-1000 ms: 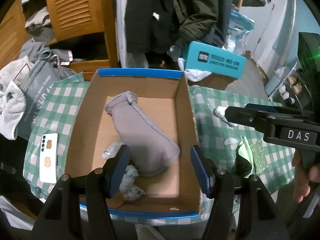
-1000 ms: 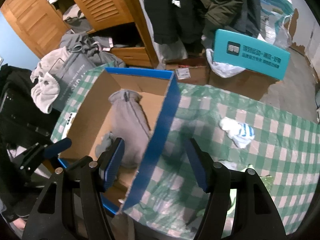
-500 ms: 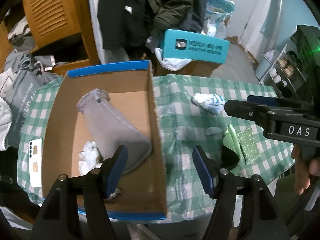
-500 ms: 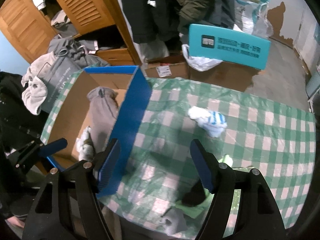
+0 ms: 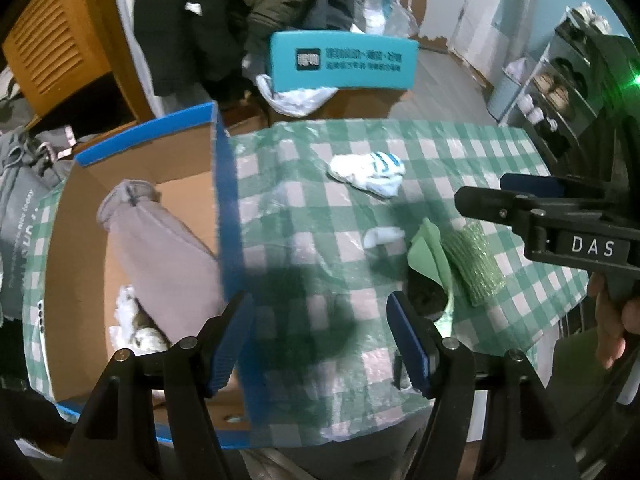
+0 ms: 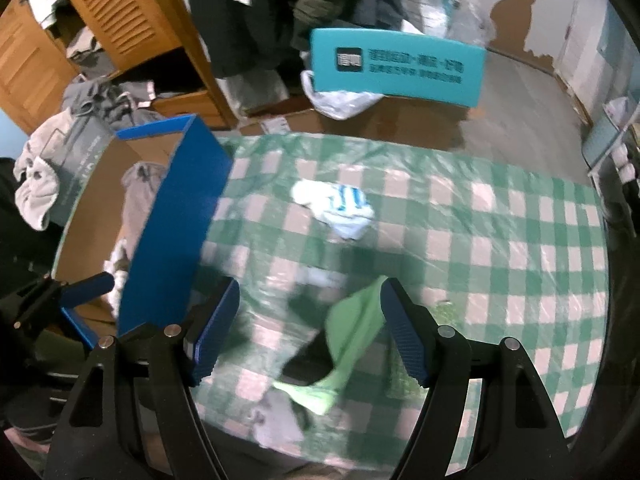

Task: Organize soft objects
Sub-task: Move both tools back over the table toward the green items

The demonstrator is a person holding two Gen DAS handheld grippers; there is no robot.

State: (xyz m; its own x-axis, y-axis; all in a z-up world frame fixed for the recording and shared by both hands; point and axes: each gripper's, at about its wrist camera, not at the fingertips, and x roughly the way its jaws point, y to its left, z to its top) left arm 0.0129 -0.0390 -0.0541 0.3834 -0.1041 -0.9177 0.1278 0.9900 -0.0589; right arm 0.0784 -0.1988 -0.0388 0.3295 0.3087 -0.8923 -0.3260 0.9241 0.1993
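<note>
At the far left we see a pile of grey and white clothes (image 6: 44, 184) heaped beside the table, in front of a wooden louvred cabinet (image 6: 120, 8). Next comes an open cardboard box with blue outer walls (image 5: 228, 216), standing on the left part of a table covered by a green and white checked plastic cloth (image 5: 460, 152). Inside the box lies a folded grey fabric garment (image 5: 160, 248) with small white soft pieces (image 5: 128, 312) beside it near the front. Our left gripper (image 5: 320, 336) hangs over the cloth just right of the box wall; its blue-padded jaws have just been opening and stand wide apart with nothing between them. Further right on the cloth, well apart from the box, lies a crumpled white sock with blue stripes (image 5: 368, 172), and nearer the front a small white scrap (image 5: 382, 236). Beside that lies a light green cloth (image 5: 432, 256) folded over something dark, touching a green bubbly sheet (image 5: 476, 268). Our right gripper (image 6: 310, 332) hovers above the green cloth, its jaws also just widened and gripping nothing, the pads clear of the fabric. At the far right a hand (image 5: 616, 328) holds that gripper's black handle. Behind the table stands a teal box with dark print (image 6: 396, 68).
</note>
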